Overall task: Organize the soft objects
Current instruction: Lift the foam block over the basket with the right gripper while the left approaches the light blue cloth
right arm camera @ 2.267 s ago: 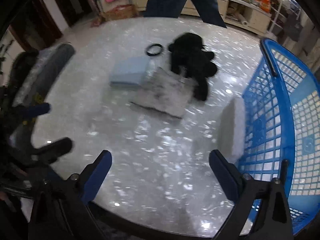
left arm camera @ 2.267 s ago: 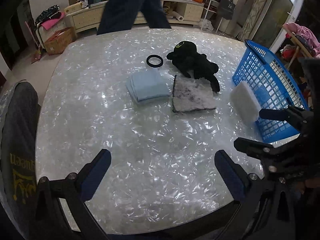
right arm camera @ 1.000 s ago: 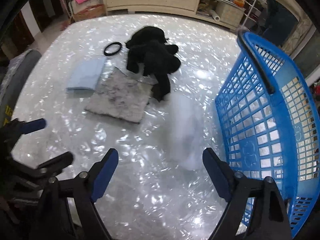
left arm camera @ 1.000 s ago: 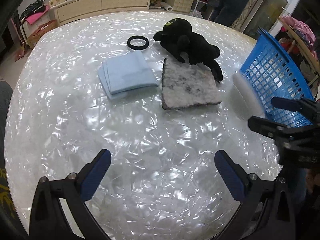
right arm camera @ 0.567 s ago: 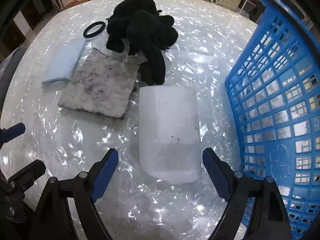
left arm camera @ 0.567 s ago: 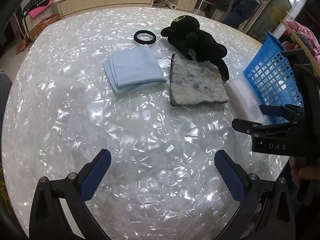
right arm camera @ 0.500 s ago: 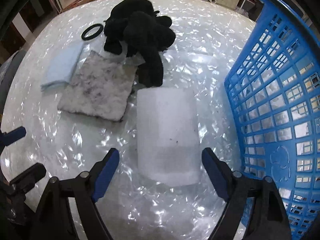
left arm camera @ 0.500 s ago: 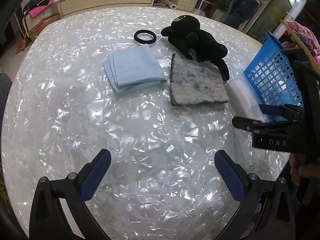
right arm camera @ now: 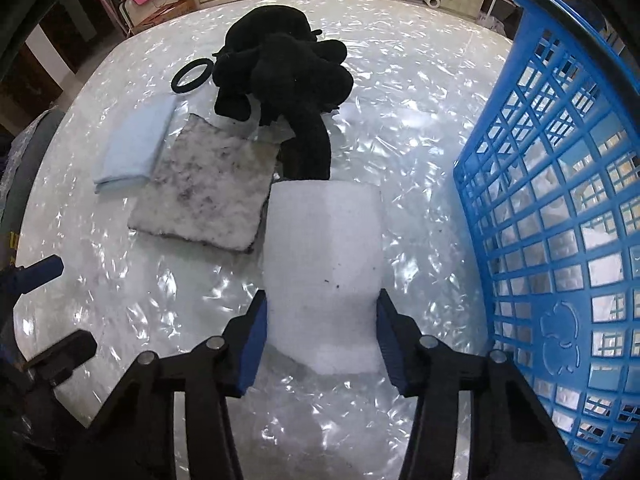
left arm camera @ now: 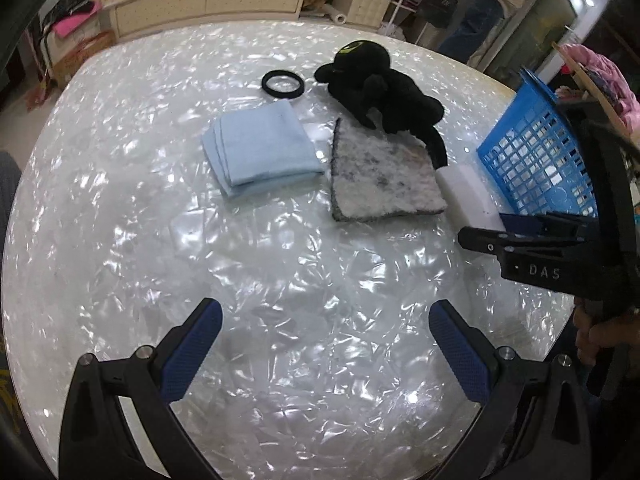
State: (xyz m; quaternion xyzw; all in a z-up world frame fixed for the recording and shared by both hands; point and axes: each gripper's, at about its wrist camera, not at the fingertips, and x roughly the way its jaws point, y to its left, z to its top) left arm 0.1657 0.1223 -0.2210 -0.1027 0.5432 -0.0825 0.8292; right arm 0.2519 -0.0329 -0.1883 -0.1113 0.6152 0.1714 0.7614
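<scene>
Filling both views, the round white table [left arm camera: 280, 280] is seen with its near half bare and glossy, its curved edge running along the left and the bottom of the left wrist view. At the right edge of the table a blue basket [right arm camera: 560, 220] is stood, its lattice wall rising just beside the white sponge block [right arm camera: 324, 256]; only pale shapes are made out through the grid, and what is inside cannot be told. A narrow strip of bare table is left between the block and the basket wall. Further in, a black plush toy [left arm camera: 384, 88] is laid with one limb reaching down to the far end of the block and part of its body over the far edge of the grey-white pad [left arm camera: 380, 176]. The pad lies flat just left of the block, and a folded blue cloth [left arm camera: 260, 148] is set beside it. A black ring [left arm camera: 282, 84] is placed beyond the cloth, next to the plush toy. The right gripper [right arm camera: 322, 336] is closed on the near end of the block, its blue pads pressed against both sides. The left gripper [left arm camera: 324, 356] is held spread wide above bare table, nothing between its fingers.
</scene>
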